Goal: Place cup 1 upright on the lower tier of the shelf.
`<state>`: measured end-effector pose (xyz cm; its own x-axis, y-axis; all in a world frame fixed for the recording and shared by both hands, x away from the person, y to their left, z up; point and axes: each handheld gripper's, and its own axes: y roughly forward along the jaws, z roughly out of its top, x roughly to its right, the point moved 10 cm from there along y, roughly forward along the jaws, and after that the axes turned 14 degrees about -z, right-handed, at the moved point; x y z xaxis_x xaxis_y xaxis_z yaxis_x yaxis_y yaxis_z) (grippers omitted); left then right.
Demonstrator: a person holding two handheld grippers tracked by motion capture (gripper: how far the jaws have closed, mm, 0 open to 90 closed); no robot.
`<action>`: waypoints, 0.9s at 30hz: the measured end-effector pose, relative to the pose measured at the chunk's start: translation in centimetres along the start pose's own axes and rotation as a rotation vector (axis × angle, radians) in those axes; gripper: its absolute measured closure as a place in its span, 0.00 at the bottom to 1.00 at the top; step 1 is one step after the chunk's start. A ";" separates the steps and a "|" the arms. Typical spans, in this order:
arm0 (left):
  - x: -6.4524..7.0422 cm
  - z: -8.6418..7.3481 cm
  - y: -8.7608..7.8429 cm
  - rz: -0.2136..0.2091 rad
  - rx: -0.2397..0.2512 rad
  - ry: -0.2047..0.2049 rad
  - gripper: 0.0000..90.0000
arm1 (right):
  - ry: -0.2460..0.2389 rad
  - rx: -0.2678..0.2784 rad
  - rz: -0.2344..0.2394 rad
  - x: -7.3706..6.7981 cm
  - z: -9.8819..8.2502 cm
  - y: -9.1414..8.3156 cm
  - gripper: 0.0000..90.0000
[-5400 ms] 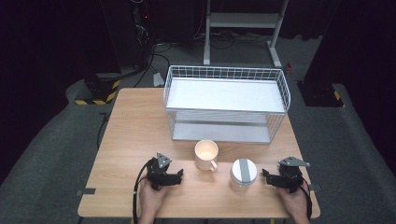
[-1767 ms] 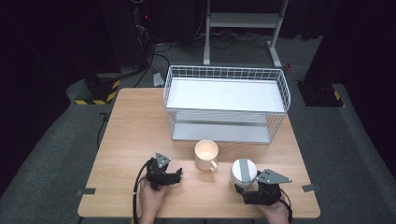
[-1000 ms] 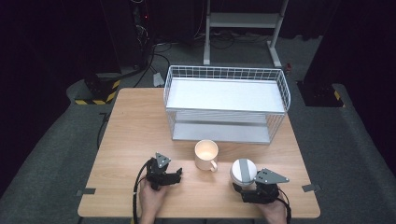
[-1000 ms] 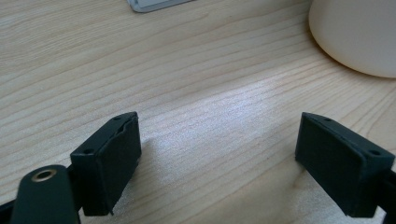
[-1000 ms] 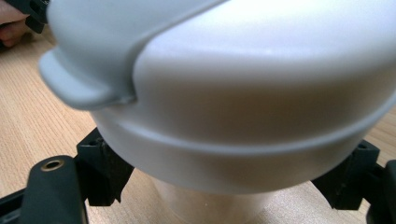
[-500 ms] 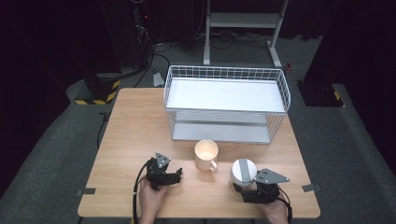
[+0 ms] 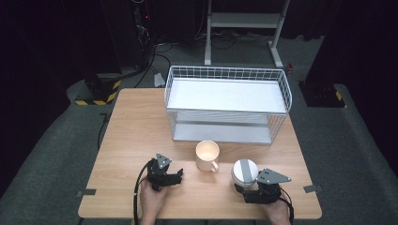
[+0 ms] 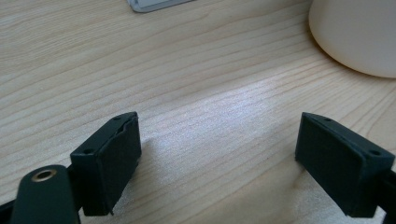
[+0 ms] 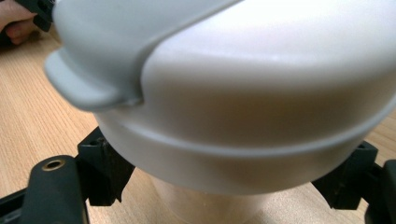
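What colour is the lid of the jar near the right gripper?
The lid is grey, with a paler white rim; the right gripper view shows it best.

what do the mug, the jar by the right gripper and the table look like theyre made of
Mug: probably glazed ceramic, smooth cream wall.
Jar: clear body, glass or plastic, unclear which; matte grey lid looks like moulded plastic.
Table: wood or wood-look laminate, pale printed-looking grain with slight sheen.
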<state>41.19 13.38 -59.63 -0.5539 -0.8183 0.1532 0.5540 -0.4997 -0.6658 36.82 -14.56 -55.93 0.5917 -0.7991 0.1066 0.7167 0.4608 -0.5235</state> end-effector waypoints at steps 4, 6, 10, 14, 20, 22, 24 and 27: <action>0.0 0.0 0.0 -0.001 -0.001 0.000 0.16 | 0.003 0.005 0.002 0.1 0.2 0.0 0.21; 0.0 0.0 0.0 0.000 0.000 0.000 0.16 | -0.001 0.001 0.002 0.1 0.2 0.1 0.21; 0.0 0.0 0.0 0.000 0.000 0.000 0.16 | -0.002 -0.006 -0.001 0.2 0.3 0.1 0.21; 0.0 0.0 0.0 0.000 0.000 0.000 0.16 | -0.001 -0.009 -0.004 0.5 0.5 0.1 0.21; 0.0 0.0 0.0 0.000 0.000 0.000 0.16 | -0.003 -0.006 -0.018 1.3 1.1 0.4 0.21; 0.0 0.0 0.0 0.000 0.000 0.000 0.16 | -0.001 -0.007 -0.023 1.6 1.3 0.5 0.21; 0.0 0.0 0.0 0.001 0.000 0.000 0.16 | -0.001 -0.006 -0.024 1.7 1.4 0.6 0.21; 0.0 0.0 0.0 0.002 0.001 0.002 0.16 | -0.002 -0.009 -0.034 2.2 1.6 0.8 0.21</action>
<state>41.20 13.40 -59.62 -0.5540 -0.8189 0.1500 0.5558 -0.4979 -0.6657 39.27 -15.30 -54.79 0.5676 -0.8135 0.1267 0.7334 0.4298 -0.5267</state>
